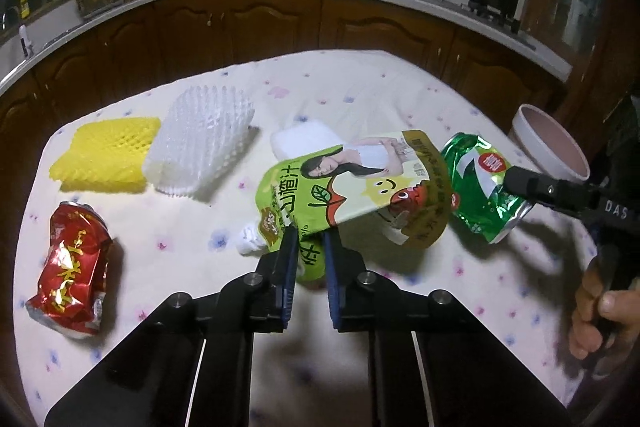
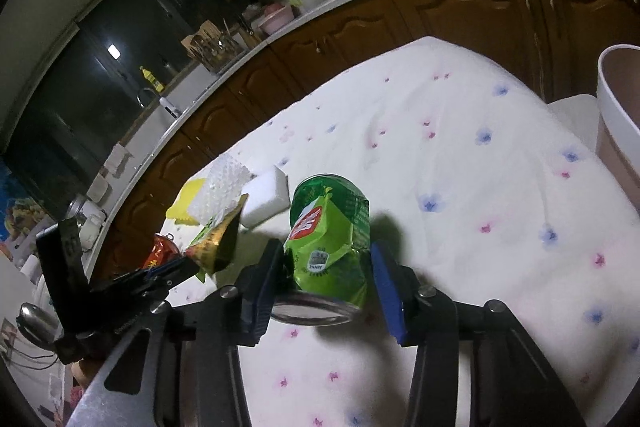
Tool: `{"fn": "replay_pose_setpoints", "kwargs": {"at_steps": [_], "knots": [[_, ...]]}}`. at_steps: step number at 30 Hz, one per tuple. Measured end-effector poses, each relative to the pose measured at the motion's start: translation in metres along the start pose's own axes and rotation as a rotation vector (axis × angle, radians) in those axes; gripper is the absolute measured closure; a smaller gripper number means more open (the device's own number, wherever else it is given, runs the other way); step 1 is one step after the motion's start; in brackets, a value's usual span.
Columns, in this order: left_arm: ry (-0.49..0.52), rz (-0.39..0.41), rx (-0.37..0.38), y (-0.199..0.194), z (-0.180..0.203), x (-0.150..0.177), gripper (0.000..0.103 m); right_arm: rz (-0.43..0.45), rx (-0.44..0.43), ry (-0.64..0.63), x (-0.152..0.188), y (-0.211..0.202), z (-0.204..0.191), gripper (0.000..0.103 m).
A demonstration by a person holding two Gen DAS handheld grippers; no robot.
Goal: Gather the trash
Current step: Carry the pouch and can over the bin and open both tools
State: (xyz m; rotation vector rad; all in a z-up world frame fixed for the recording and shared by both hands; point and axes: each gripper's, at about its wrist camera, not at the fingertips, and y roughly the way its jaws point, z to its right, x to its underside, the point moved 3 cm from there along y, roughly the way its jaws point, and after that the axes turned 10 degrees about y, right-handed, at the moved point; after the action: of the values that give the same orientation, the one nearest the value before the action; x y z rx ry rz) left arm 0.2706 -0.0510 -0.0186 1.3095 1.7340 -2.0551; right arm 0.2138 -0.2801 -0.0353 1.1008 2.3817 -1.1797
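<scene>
Two grips to secure: the left gripper (image 1: 311,239) pinches the green printed juice pouch (image 1: 352,187), lifted off the flowered cloth (image 1: 360,95); the right gripper (image 2: 324,267) clasps the crushed green can (image 2: 330,239). Squeeze firmly before carrying both to the pale round bin (image 1: 550,147).

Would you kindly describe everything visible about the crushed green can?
The crushed green can looks like thin shiny metal, dented and creased along its body, with a red round logo and white stripe on green. Its silver end rim faces the right wrist camera. It sits between the right gripper fingers, lifted above the flowered tablecloth, casting a shadow there. From the left wrist view it hangs tilted beside the green juice pouch, near the paper cup.
</scene>
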Motion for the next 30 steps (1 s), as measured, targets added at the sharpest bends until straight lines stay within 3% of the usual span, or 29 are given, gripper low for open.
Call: {"fn": "replay_pose_setpoints", "kwargs": {"at_steps": [10, 30], "knots": [[-0.060, 0.061, 0.057, -0.028, 0.015, -0.007, 0.092, 0.060, -0.025, 0.014, -0.004, -0.032, 0.004, 0.057], [-0.037, 0.117, 0.164, -0.036, 0.100, -0.041, 0.092, 0.231, 0.032, 0.066, -0.026, -0.126, 0.059, 0.057]]}}
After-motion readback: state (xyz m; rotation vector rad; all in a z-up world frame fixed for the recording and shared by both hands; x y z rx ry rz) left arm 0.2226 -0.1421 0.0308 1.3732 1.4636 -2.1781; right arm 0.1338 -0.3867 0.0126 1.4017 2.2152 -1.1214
